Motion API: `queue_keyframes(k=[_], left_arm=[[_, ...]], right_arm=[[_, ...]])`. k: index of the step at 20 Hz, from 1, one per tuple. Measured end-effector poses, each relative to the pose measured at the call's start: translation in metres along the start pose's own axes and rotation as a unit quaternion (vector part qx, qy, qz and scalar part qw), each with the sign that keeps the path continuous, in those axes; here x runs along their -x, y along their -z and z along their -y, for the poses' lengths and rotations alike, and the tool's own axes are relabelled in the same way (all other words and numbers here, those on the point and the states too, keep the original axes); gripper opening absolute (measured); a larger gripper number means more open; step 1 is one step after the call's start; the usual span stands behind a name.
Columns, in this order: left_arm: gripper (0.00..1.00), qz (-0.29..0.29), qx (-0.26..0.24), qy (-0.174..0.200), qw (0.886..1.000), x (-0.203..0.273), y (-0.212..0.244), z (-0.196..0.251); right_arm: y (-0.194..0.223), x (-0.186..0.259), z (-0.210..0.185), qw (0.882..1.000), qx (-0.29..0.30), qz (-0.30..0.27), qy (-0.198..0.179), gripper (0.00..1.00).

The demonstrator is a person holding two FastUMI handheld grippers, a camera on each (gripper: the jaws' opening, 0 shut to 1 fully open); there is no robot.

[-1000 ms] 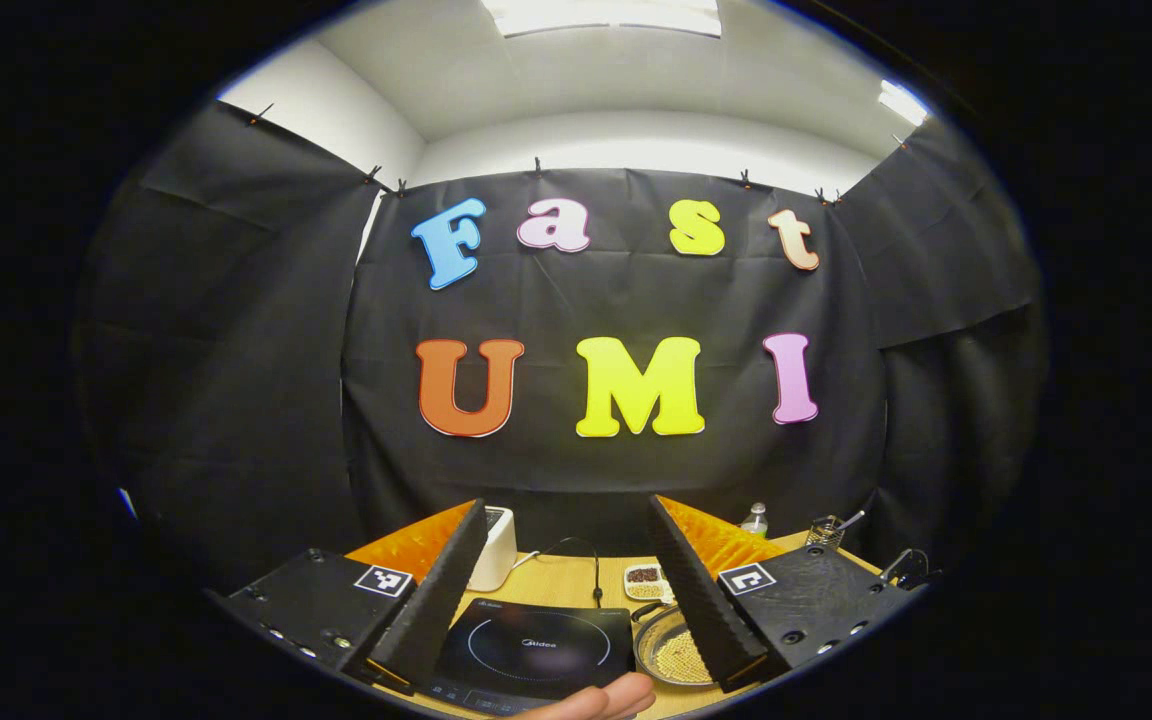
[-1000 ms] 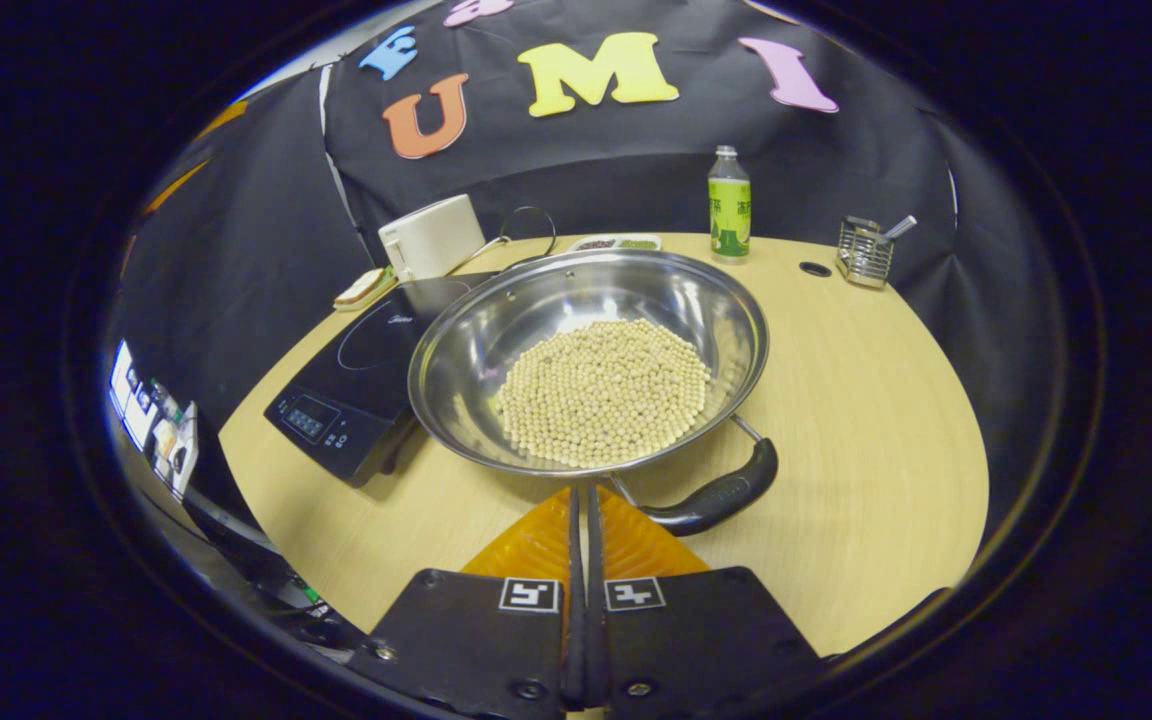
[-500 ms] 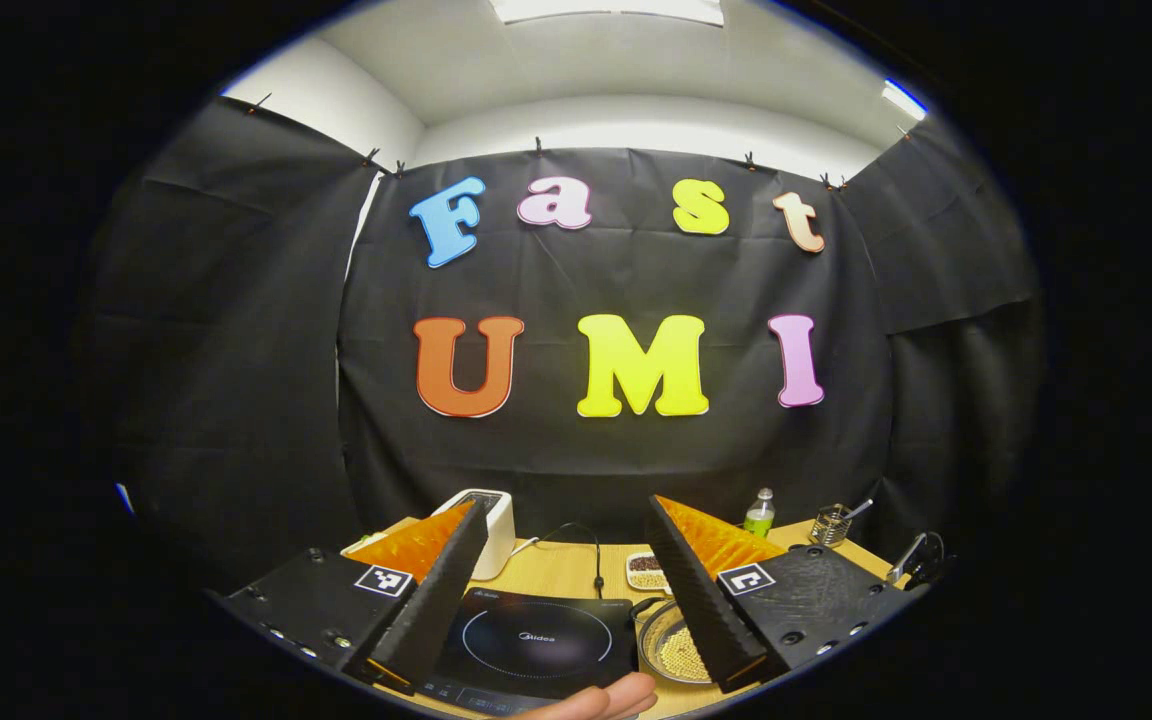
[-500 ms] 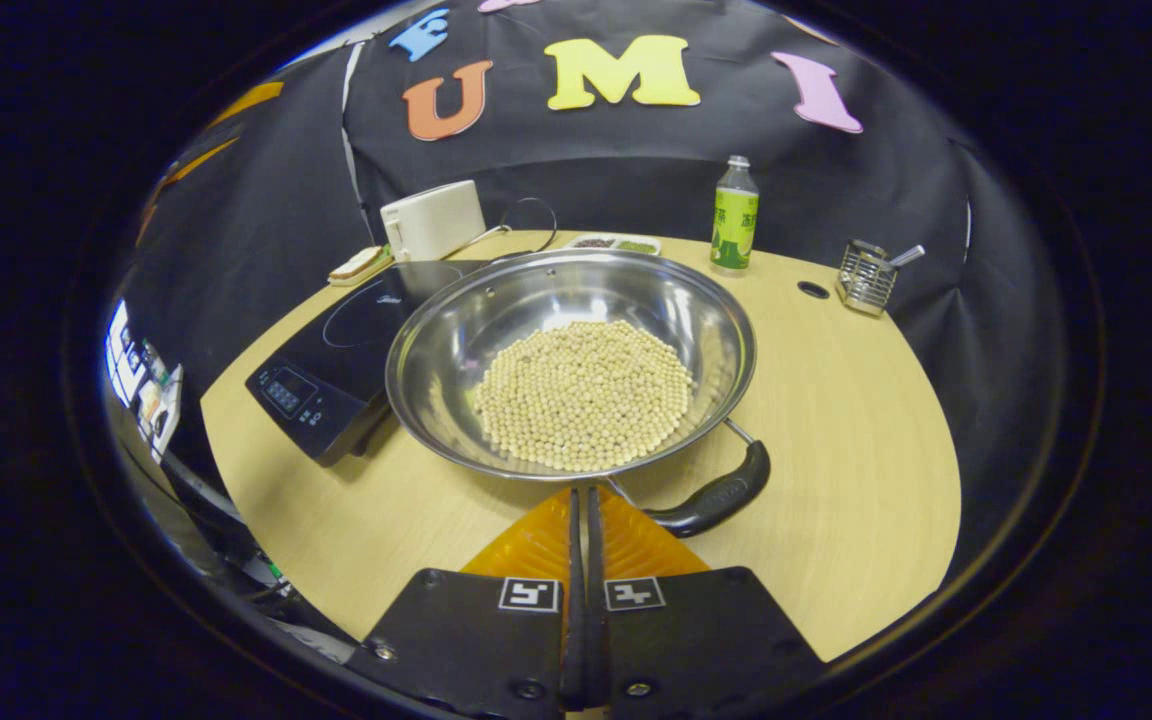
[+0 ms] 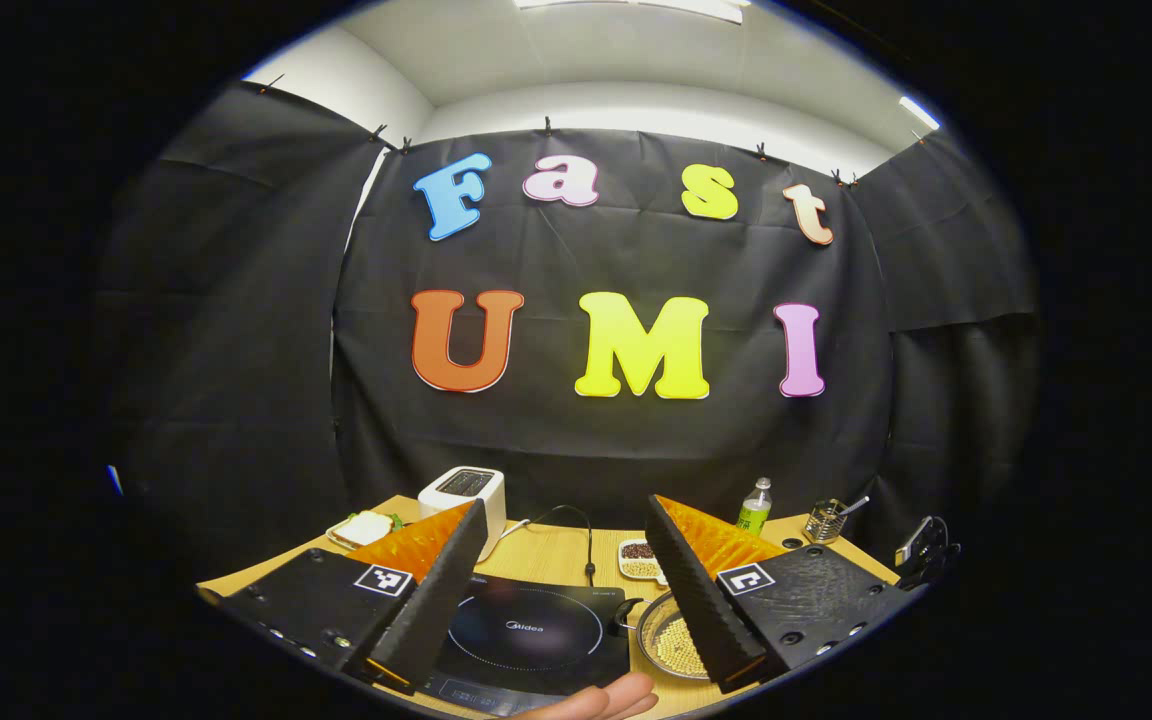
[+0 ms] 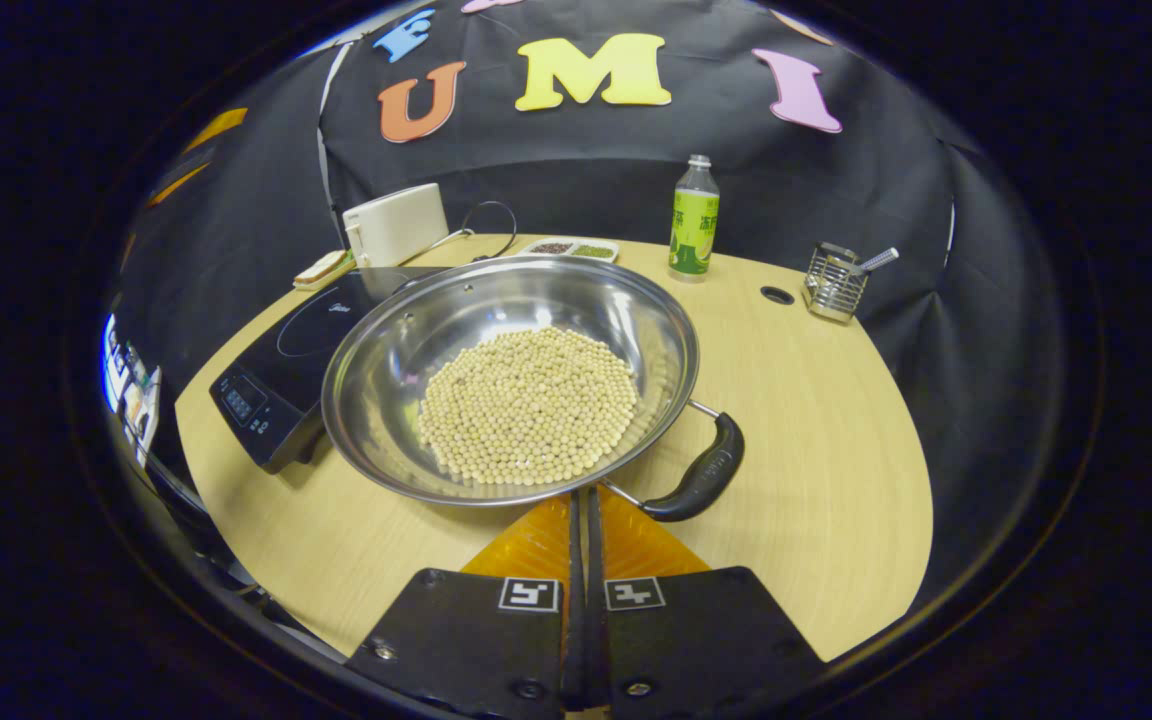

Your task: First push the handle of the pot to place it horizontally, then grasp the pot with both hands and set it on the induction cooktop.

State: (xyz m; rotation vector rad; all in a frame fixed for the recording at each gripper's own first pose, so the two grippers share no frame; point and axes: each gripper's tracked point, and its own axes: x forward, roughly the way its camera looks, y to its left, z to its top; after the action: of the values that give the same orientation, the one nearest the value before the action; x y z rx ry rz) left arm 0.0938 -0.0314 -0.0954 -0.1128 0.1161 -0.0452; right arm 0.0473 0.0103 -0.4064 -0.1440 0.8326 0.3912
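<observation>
A steel pot (image 6: pixel 386 350) holding pale beans sits on the wooden table (image 6: pixel 816 420), its left rim over the black induction cooktop (image 6: pixel 266 375). Its black handle (image 6: pixel 704 478) points to the near right. My right gripper (image 6: pixel 581 495) is shut with nothing between its fingers; its tips sit at the pot's near rim, just left of the handle's wire root. My left gripper (image 5: pixel 566 505) is open and held high and back from the table, with the cooktop (image 5: pixel 536 635) between its fingers and the pot (image 5: pixel 671 645) partly behind its right finger (image 5: pixel 696 590).
Along the back of the table stand a white toaster (image 6: pixel 394 222), a divided dish (image 6: pixel 566 248), a green bottle (image 6: pixel 693 220) and a wire holder (image 6: pixel 833 280). A small plate (image 6: pixel 321 267) lies left of the toaster. A fingertip (image 5: pixel 596 700) shows at the left gripper view's bottom.
The left gripper view has tilted down, so more of the table shows. In the right gripper view the pot and table have slid left, and the handle stands steeper. Both grippers kept their states.
</observation>
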Motion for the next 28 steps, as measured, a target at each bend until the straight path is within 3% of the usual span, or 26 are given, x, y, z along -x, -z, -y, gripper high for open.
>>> queue_keyframes(k=[1,2,3,19,24,28], left_arm=[[0.85,-0.005,-0.001,0.002,1.000,-0.002,0.003,0.001],[0.84,-0.009,-0.003,0.007,1.000,-0.002,0.007,0.004],[0.95,-0.014,-0.005,0.013,1.000,-0.004,0.010,0.007],[0.95,-0.060,-0.009,0.045,0.997,-0.013,0.061,0.034],[0.95,-0.094,0.002,0.013,0.995,-0.015,0.089,0.024],[0.95,-0.120,0.020,0.026,0.992,-0.020,0.116,0.036]], right_arm=[[0.000,-0.001,0.005,1.000,0.002,-0.001,0.004,0.01],[-0.002,-0.002,0.007,1.000,0.005,0.000,0.005,0.00],[-0.003,-0.003,0.010,1.000,0.009,0.000,0.008,0.01],[-0.028,-0.038,0.058,0.995,0.044,0.009,0.091,0.04],[-0.034,-0.045,0.064,0.994,0.054,0.017,0.093,0.04],[-0.035,-0.039,0.065,0.995,0.029,0.026,0.093,0.01]])
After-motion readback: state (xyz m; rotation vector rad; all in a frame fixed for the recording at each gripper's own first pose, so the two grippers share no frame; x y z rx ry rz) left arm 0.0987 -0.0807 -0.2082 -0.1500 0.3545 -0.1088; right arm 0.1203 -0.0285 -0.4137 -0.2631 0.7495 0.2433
